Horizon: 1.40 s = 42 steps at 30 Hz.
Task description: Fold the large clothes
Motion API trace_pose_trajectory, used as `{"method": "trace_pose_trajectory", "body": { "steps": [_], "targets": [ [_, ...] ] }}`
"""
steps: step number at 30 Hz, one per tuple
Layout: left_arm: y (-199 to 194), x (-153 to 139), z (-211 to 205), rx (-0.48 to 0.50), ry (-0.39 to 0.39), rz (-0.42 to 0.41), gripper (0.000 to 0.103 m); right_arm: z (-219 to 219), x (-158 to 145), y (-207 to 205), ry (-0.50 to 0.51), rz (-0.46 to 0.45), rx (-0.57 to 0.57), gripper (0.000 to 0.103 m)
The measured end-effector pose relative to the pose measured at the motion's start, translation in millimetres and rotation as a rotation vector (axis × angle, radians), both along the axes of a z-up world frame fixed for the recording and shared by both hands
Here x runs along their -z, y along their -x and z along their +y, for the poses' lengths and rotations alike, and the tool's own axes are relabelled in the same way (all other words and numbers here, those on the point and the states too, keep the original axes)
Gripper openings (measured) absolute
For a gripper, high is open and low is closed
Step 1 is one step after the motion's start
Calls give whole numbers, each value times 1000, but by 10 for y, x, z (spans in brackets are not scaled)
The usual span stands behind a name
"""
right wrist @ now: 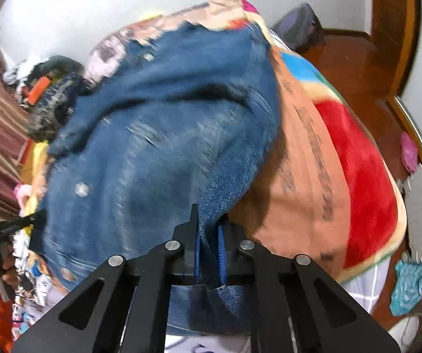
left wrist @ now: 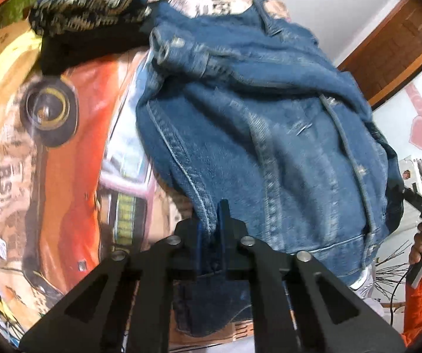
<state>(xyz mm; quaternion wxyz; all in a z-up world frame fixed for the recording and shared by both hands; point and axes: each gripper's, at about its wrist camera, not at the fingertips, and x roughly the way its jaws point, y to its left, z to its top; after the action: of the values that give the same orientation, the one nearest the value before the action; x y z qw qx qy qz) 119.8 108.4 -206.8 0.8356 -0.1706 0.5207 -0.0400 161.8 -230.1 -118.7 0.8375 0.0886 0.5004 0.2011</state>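
A: Bed (right wrist: 367,176) first. You have a printed blanket (left wrist: 64,153) spread across it: orange car print on your left side, red and tan patches on your right. Wood floor (right wrist: 355,58) past the far corner.

B: And the jacket?

A: The jacket (left wrist: 270,123) is blue denim and covers most of both views. It sits bunched on the blanket, with its near hem raised toward you. In the left view, 1 cuff (left wrist: 169,50) with a metal button lies folded over the top. Seams and buttons blur in the right view.

B: What sits beside it?

A: A dark patterned garment (left wrist: 87,6) lies at the far left, touching the jacket's upper edge.

B: Your grippers?

A: Your left gripper (left wrist: 211,229) has its jaws drawn narrow, pinching the denim hem between the 2 fingers. Your right gripper (right wrist: 209,244) is the same: jaws nearly together, a fold of jacket edge clamped between them, fleecy inner side showing. Each gripper shows at the edge of the other's view, at opposite ends of the hem.

B: Small things?

A: A teal cloth (right wrist: 411,285) lies on the floor at your right.
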Motion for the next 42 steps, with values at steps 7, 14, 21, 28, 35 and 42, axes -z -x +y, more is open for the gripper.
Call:
{"method": "trace_pose_trajectory", "body": {
  "steps": [7,14,21,28,35,42],
  "targets": [
    [-228,-735,192,-20,92,-196,6,90,-658,-403,-61,-147,-28,7],
    [-816,-1250,614,-139,148,-367,6,166,-867,-1033,-54,-271,58,6],
    [-1592,-557,901,-234,160,-185,8,28,-215,-1732,-129,-92,186,7],
    [-1791,-128,839,-180,9,-87,10,82,12,-1790,-40,-71,152,9],
    [-1570,-474,674,-146,-165,-178,46,136,-261,-1615,101,-112,56,39],
    [-1276,-751,449,-87,-305,-255,55,69,-462,-1249,151,-189,40,52]
  ]
}}
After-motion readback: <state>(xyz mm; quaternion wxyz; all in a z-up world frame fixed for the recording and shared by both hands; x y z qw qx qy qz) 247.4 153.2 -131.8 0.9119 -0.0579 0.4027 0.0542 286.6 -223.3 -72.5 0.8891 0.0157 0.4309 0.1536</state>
